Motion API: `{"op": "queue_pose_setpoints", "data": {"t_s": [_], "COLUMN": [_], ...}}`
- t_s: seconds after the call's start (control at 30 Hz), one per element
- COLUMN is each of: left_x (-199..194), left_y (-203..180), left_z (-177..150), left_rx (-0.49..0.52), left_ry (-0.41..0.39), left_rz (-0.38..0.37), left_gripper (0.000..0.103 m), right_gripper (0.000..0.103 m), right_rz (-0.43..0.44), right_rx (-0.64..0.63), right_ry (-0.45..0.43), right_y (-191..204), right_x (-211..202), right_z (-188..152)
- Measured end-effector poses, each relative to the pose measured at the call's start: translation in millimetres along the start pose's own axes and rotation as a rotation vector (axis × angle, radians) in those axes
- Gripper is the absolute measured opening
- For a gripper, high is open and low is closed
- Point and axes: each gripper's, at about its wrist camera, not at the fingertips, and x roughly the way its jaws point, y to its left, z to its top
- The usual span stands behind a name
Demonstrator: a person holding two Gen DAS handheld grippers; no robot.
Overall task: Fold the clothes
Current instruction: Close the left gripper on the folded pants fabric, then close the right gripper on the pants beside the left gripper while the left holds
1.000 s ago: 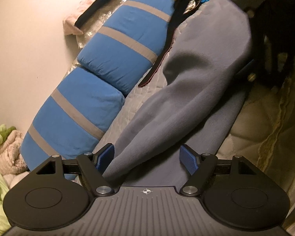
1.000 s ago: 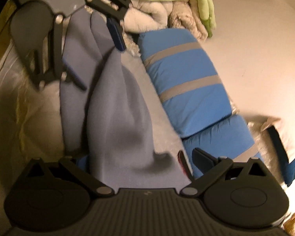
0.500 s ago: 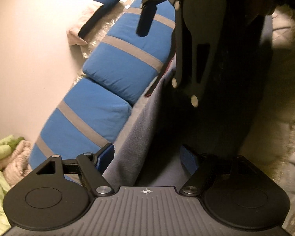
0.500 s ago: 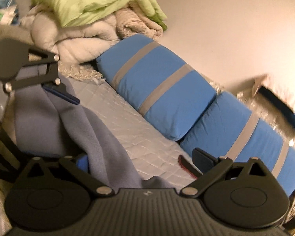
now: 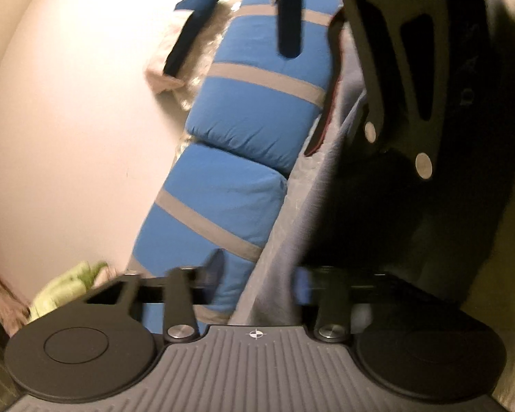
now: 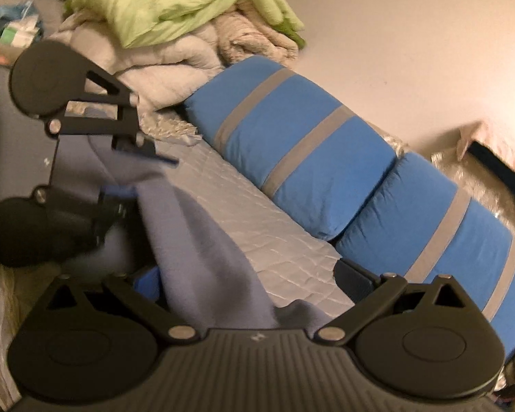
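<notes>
On the left of the bed (image 6: 285,240), a pile of bedding sits at the head end: a green blanket (image 6: 175,3) on top of a pale quilt (image 6: 154,68). Just below it in the right wrist view is the left gripper (image 6: 137,178), with the blue-grey garment (image 6: 202,240) running out from between its fingers; the jaws look partly spread with cloth lying between them, but motion blur keeps me from telling whether they truly pinch it. From there the garment drapes diagonally across the quilted bed cover down to the right gripper (image 6: 243,285), whose jaws are spread wide, with the fabric lying loosely across the gap near the left finger rather than clamped. To the right, along the wall edge of the bed, lie two blue pillows (image 6: 326,158) with grey stripes, and beyond them, near the far right corner, a pink and navy bundle (image 6: 491,158).

In the left wrist view the right gripper (image 5: 326,34) hangs close overhead, dark and large, so the two tools are working near each other.

The risk, as I judge it, is that the garment slips: with the right jaws open and the left grip uncertain, any lift or pull could drop the cloth into a heap and spoil the fold. The closeness of the grippers could also lead to a collision.
</notes>
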Motion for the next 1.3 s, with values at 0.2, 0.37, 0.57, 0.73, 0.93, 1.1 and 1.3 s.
{"op": "queue_pose_setpoints", "data": {"t_s": [0.2,0.37,0.57,0.73,0.93,1.1,1.3], "left_x": [-12.0,-19.1,-33.4,-39.5,-49.8,-48.8,-43.9], "left_y": [-10.1,-5.8,-16.5,-17.4,-18.1,-22.0,-16.2], "left_z": [-7.9,-11.4,-15.7,-18.0,-18.3,-24.2,-30.6], "left_rx": [0.111,0.126,0.145,0.143,0.133,0.131,0.061], "left_ry": [0.009,0.046,0.089,0.11,0.112,0.104,0.087], "left_rz": [-0.088,-0.116,-0.145,-0.152,-0.165,-0.174,-0.106], "left_gripper": [0.003,0.003,0.003,0.002,0.002,0.003,0.007], "right_gripper": [0.103,0.103,0.102,0.101,0.096,0.067,0.025], "right_rz": [0.002,-0.036,-0.042,-0.022,-0.02,0.017,0.067], "right_rx": [-0.164,-0.296,-0.273,-0.296,-0.39,-0.444,-0.388], "right_ry": [-0.018,-0.026,0.014,0.015,-0.013,-0.034,-0.036], "right_y": [32.2,58.0,63.9,69.2,90.7,101.6,97.7], "right_x": [-5.5,-12.4,-17.0,-21.8,-24.7,-18.4,-20.0], "right_z": [-2.1,-5.1,-4.5,-5.8,-10.8,-8.7,0.6]}}
